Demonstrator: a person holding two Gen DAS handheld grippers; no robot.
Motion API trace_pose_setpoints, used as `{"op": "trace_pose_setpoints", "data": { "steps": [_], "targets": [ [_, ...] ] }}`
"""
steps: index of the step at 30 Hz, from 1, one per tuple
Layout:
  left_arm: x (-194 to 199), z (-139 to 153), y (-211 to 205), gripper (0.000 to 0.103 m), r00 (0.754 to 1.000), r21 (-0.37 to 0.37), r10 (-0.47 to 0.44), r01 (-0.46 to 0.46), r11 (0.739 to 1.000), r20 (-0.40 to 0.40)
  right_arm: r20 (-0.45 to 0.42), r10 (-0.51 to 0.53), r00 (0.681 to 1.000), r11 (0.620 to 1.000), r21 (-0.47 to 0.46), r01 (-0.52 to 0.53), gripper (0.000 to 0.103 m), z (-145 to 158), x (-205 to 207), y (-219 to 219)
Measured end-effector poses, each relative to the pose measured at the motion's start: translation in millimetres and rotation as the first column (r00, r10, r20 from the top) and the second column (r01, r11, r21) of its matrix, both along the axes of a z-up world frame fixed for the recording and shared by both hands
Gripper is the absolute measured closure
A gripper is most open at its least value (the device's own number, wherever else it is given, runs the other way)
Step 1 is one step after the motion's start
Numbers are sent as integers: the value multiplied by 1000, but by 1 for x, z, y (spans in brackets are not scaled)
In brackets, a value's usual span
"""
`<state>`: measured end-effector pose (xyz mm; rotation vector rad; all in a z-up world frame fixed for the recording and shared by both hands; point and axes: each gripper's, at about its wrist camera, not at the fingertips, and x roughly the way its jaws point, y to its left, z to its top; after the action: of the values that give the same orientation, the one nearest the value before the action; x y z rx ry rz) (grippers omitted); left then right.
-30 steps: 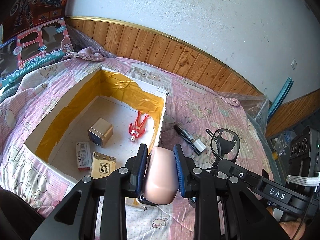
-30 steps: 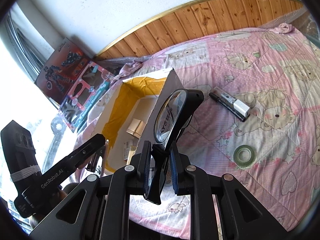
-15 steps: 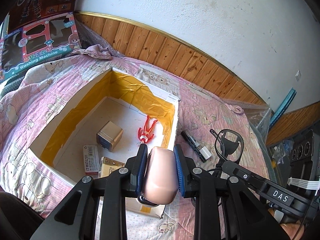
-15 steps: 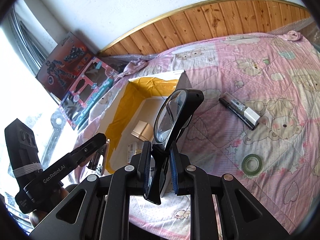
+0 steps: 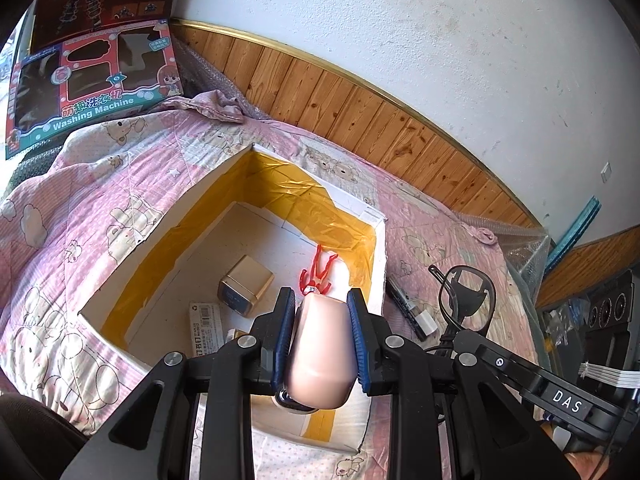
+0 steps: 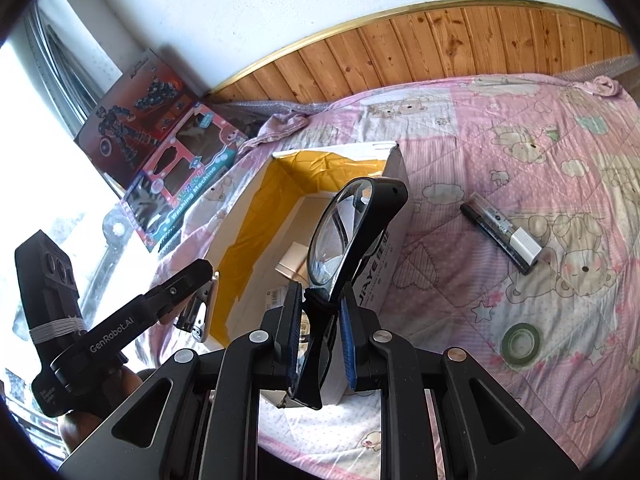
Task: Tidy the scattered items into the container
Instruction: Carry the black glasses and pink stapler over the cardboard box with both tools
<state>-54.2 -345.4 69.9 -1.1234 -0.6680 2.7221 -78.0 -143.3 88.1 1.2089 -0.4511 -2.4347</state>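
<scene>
Yellow tape lines the inner walls of the white box (image 5: 378, 240), your container, which sits open on the pink quilt (image 6: 500, 128). Already on its floor you have a gold cube (image 5: 245, 289), a red figure (image 5: 318, 272) and a small printed staple pack (image 5: 203, 330); a further box beside it is mostly hidden. Your left gripper (image 5: 320, 340) is clamped on a smooth beige item (image 5: 322, 354), poised above the box's near end, so that one looks ready to drop. Your right gripper (image 6: 320, 334) pinches a pair of black glasses (image 6: 352, 228) beside the box's outer wall, not yet over the opening. Left on the quilt, well apart from the box, are a black marker (image 6: 502, 232) and a green tape roll (image 6: 521, 340). By my reckoning you are roughly halfway.
</scene>
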Motion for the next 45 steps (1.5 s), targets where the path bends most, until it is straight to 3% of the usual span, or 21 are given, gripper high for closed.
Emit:
{"op": "trace_pose_setpoints", "data": {
  "steps": [27,45],
  "targets": [
    [-23,-4,-55,75,998,30,60,-60,998,-13,-11,83,996,995,54,-82,85,4,-35,-52],
    [-78,-9,-61,75,1000,15,23,-23,1000,7,10,120,993,987,110,-121,84,-7,-80,-72]
  ]
}}
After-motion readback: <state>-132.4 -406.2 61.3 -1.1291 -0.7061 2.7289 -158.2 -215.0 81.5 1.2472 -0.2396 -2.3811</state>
